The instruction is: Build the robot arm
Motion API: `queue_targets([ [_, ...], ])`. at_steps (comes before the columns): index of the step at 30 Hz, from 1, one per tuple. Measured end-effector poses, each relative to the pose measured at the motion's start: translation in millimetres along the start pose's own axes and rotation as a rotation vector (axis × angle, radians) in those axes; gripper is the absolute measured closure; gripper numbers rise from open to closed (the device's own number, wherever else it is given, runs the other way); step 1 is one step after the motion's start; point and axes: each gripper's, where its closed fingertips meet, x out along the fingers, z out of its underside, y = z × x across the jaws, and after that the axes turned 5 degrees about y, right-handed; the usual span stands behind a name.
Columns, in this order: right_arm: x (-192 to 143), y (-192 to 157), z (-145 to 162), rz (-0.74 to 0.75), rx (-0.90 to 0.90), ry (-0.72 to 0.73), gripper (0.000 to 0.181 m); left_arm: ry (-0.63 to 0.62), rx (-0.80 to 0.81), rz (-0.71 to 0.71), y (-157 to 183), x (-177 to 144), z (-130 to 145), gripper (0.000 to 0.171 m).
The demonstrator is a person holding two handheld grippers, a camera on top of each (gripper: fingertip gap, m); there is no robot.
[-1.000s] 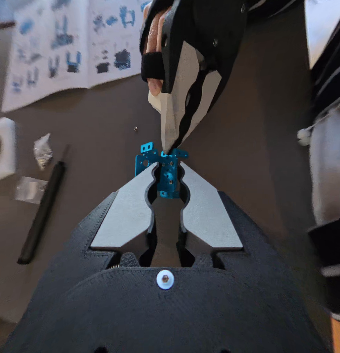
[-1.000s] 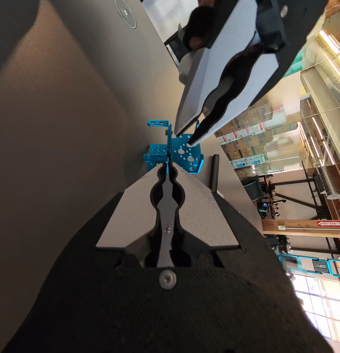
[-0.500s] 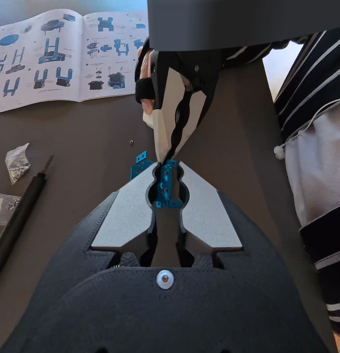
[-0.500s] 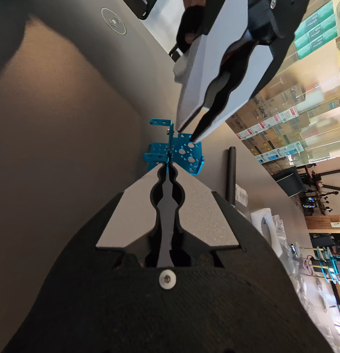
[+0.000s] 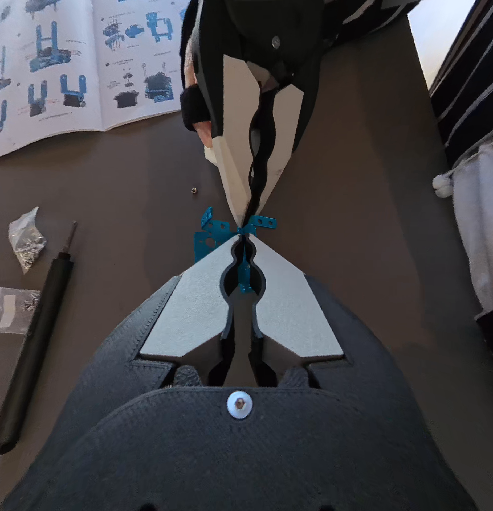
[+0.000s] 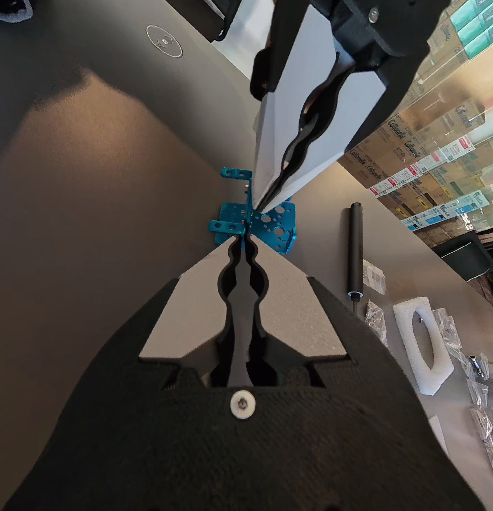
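A blue perforated metal bracket assembly [image 5: 212, 237] is held above the dark table [image 5: 336, 221] between both grippers. My left gripper [image 5: 243, 238] is shut on a thin upright plate of it, and part of that plate shows between the fingers. My right gripper [image 5: 244, 222] comes in from the far side, tip to tip with the left, and is shut on the same assembly. In the right wrist view, the right gripper [image 6: 243, 237] pinches the bracket's [image 6: 273, 226] thin edge, and the left gripper [image 6: 260, 211] grips it from above.
An open instruction booklet [image 5: 73, 69] lies at the far left. A black screwdriver [image 5: 32, 345], bags of screws [image 5: 26, 240] and a loose nut [image 5: 194, 190] lie on the left. A white foam block [image 6: 422, 345] lies by more bags. A person's striped clothing [image 5: 475, 83] is at the right. Less than 4 cm separates the two grippers' tips. My right tips are roughly 8 cm from the loose nut [image 5: 194, 190].
My left gripper's fingers, spread around the bracket before, have closed onto its plate. The right gripper has kept its hold. The assembly has turned a little between them.
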Motion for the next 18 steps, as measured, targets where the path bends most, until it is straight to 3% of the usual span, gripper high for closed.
queue_targets([
  [7, -0.1, -0.3, 0.0, -0.011, 0.008, 0.005, 0.179, -0.039, -0.067, 0.136, 6.1, -1.8, -2.2, 0.157],
  [12, -0.5, -0.2, 0.4, -0.016, 0.014, 0.008, 0.179, -0.093, -0.012, 0.161, 10.1, 1.3, 4.1, 0.155],
  [18, -0.7, -0.2, 0.3, -0.018, 0.018, 0.012, 0.179, -0.087, 0.034, 0.131, 7.6, -0.5, 2.2, 0.167],
])
